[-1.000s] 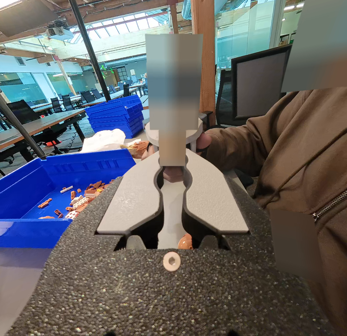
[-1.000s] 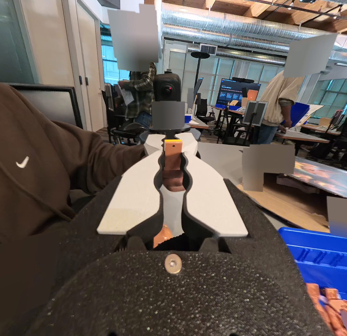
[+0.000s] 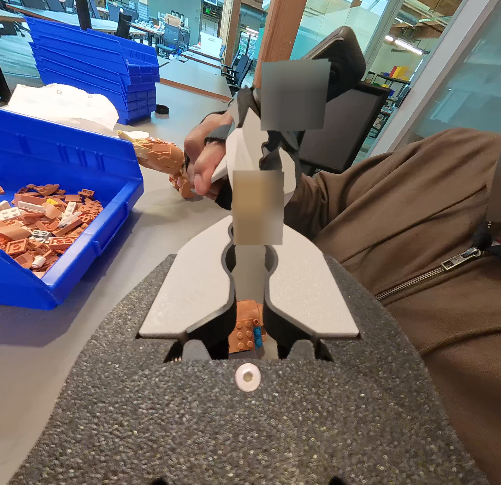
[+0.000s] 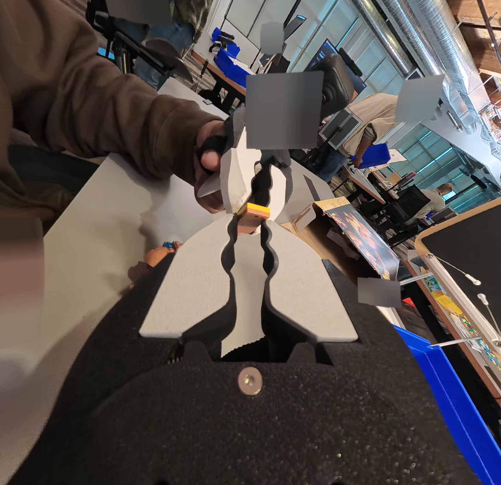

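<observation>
Both cameras have tipped downward since a second ago, so the grey tabletop (image 3: 189, 217) now fills the lower view in an open office with timber beams, glass walls and desks. At left sits a blue bin (image 3: 81, 227) of brown and white bricks, with stacked blue bins (image 3: 108, 73) and white paper (image 3: 62, 105) behind it. A brick-built brown figure (image 3: 165, 157) lies beside the far hand. The right gripper (image 4: 248, 225) clenches an orange-topped brown brick (image 4: 253, 218), which the left gripper (image 4: 253, 198) meets from above; whether the left one grips it I cannot tell, its tips being blurred over. A cardboard box (image 4: 347, 233) lies beyond. Another small brown build (image 3: 245, 331) sits on the table under the left gripper.
</observation>
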Tool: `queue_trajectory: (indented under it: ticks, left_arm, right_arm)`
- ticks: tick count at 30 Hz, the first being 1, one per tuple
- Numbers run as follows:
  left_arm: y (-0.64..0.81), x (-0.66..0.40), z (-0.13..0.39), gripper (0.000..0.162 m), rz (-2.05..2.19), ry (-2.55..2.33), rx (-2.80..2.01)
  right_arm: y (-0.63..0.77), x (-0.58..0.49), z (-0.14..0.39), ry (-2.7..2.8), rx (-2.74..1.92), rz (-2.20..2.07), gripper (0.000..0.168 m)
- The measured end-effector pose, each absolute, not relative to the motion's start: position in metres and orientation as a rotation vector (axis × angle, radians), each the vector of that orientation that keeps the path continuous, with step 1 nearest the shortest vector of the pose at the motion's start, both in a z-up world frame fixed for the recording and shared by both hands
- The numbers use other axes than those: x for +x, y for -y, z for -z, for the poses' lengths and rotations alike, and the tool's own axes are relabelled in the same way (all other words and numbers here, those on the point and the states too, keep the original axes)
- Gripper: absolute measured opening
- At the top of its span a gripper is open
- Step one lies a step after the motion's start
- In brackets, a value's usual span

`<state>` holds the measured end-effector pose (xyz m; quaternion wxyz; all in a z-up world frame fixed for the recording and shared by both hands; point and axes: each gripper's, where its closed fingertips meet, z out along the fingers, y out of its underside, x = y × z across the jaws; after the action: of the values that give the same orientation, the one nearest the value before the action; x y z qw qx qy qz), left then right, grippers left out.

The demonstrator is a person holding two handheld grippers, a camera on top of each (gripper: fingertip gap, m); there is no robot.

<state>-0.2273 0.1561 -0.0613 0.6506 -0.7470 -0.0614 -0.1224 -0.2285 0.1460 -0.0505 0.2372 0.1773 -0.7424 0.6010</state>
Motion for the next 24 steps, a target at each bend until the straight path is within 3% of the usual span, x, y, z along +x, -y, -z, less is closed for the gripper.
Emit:
queue_trajectory:
  ticks: [2,4,6,8,13,24]
  left_arm:
    - [-0.156,-0.227,0.062,0.017,0.291,0.142,-1.695]
    - [-0.153,-0.230,0.057,0.007,0.299,0.157,-1.659]
    - [-0.149,-0.237,0.051,0.001,0.213,0.150,-1.633]
    - [-0.147,-0.242,0.048,0.000,0.085,0.116,-1.641]
    - [-0.151,-0.250,0.054,0.021,-0.160,0.061,-1.708]
    - [-0.132,-0.287,0.055,0.022,-0.404,0.165,-1.715]
  right_arm:
    - [-0.147,-0.228,0.051,2.037,0.499,-1.636,0.016]
    - [-0.148,-0.227,0.051,2.043,0.499,-1.644,0.015]
    - [-0.149,-0.233,0.049,2.054,0.427,-1.680,0.000]
    - [-0.150,-0.239,0.047,2.090,0.346,-1.733,0.000]
    - [-0.152,-0.244,0.046,2.140,0.252,-1.818,0.000]
    - [-0.162,-0.286,0.052,2.061,0.024,-1.623,0.000]
